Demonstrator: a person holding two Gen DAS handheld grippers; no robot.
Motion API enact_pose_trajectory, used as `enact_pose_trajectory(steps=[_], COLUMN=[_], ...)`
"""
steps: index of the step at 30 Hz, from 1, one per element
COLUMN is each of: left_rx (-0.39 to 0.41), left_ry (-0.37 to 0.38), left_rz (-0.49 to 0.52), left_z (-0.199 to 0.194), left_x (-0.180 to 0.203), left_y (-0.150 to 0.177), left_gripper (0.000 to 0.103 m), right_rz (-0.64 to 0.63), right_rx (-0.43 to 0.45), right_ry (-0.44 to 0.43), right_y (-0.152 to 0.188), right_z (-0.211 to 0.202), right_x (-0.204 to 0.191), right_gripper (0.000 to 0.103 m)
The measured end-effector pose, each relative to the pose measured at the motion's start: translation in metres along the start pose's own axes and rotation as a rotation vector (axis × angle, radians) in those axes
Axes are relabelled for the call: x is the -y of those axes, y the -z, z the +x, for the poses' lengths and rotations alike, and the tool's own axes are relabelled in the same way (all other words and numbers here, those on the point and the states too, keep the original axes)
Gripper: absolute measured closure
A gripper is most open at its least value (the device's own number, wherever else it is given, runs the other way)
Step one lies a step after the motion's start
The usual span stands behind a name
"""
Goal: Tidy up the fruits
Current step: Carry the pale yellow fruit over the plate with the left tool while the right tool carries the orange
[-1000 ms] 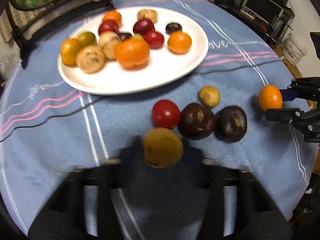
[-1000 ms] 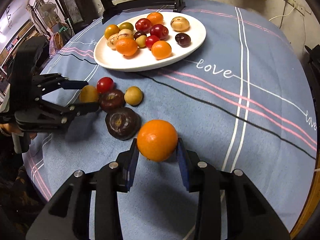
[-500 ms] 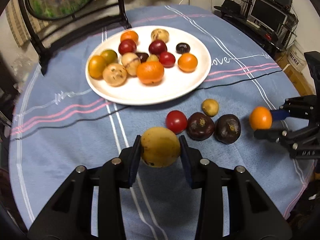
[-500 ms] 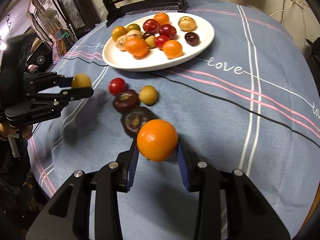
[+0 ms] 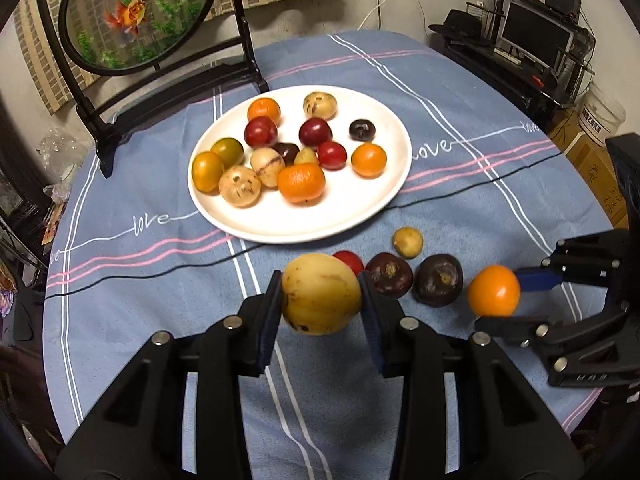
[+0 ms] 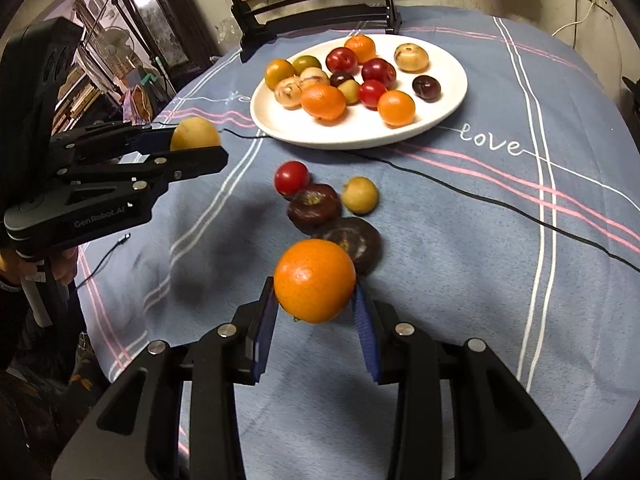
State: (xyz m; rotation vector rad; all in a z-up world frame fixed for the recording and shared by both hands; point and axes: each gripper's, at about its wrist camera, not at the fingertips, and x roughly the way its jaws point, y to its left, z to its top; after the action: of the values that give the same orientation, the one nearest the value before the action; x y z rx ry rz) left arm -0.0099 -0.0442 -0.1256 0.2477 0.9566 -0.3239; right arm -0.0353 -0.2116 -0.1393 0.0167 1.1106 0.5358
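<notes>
The left gripper clamps a smooth, dull-yellow fruit between its pads, clear of the tablecloth; the right gripper likewise pinches a glossy orange. Beyond the fingertips lie a red fruit, two dark purple ones and a small yellow one, then the white plate of mixed fruit.

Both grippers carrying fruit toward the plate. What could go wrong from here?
1. The white plate is crowded on its far side; setting the yellow fruit or the orange among those could knock one rolling.
2. Both are round and pinched only at their sides by the left gripper and right gripper; either may slip.
3. Both grippers are near each other heading for one plate, so they may collide.
</notes>
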Motion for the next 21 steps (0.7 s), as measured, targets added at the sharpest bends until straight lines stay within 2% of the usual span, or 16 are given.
enact_pose_trajectory(steps=[8, 12, 16, 21], left_rx=[0.026, 0.038, 0.019, -0.029], left_ry=[-0.008, -0.020, -0.032, -0.019], left_rz=[-0.006, -0.029, -0.068, -0.098], left_z=[-0.011, -0.016, -0.015, -0.008], left_x=[-0.005, -0.019, -0.039, -0.052], left_y=[-0.007, -0.006, 0.010, 0.038], left_gripper=[0.066, 0.066, 0.066, 0.066], right_rz=[-0.021, -0.016, 0.002, 0.071], right_rx=[0.025, 0.033, 0.025, -0.016], right_ry=[-0.005, 0.010, 0.051, 0.042], right_y=[-0.008, -0.009, 0.004, 0.030], right_z=[-0.004, -0.008, -0.009, -0.002], right_x=[-0.017, -0.015, -0.006, 0.004], right_gripper=[0.065, 0.065, 0.065, 0.065])
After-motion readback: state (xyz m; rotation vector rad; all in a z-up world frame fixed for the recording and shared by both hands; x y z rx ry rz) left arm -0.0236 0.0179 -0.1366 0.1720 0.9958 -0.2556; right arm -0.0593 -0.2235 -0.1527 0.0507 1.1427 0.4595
